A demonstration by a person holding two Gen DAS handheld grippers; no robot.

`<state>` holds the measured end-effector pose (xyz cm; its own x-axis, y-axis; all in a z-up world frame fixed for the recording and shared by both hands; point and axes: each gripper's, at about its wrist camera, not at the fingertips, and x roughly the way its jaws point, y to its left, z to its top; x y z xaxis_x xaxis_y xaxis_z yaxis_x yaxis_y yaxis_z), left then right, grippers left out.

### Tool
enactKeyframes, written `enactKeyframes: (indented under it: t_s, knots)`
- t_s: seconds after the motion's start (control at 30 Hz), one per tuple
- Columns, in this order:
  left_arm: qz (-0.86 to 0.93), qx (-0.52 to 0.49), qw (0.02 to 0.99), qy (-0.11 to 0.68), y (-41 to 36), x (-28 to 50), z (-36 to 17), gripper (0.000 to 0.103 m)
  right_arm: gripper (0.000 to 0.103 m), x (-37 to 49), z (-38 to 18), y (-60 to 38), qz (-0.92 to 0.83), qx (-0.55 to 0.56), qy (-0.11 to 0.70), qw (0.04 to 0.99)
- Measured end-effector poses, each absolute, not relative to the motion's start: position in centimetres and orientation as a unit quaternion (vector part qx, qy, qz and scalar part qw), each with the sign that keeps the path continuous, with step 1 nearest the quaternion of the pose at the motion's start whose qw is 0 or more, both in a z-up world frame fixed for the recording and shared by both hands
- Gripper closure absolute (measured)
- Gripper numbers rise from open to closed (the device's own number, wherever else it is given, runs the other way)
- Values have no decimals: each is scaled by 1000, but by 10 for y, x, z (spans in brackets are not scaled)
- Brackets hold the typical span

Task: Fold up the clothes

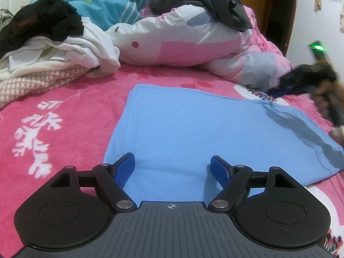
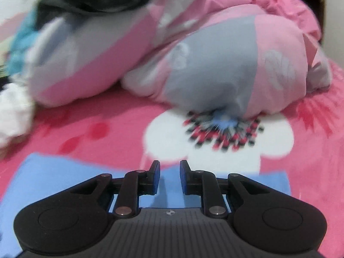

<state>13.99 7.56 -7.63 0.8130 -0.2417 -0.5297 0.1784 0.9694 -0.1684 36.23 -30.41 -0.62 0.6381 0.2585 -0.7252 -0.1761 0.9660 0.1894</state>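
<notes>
Seemingly empty right gripper [image 2: 169, 172] above blue garment [image 2: 53, 172]

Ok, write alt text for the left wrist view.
The left gripper, jaws open and empty, sits low over a flat light blue garment on a pink floral blanket. Behind lie a bunched pink and white duvet and a pile of clothes; the blurred right gripper enters at right.

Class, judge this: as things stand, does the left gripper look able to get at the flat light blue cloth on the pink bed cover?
Probably yes. The left gripper stands open right over the light blue cloth, with nothing between them.
</notes>
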Motion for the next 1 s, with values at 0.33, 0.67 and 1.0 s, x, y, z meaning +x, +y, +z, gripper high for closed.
enactKeyframes:
  t_s: [0.33,0.67,1.0]
  knots:
    - [-113,-61,950,283,79,137,-77,25,80,388,-28,-355,-37,51,406,912]
    - [-109,-48,950,287,74,139,-77,22,80,348,-32,-382,46,65,447,891]
    - [-123,-108,951,263,96,135,-72,22,79,352,-17,-368,-29,36,393,918]
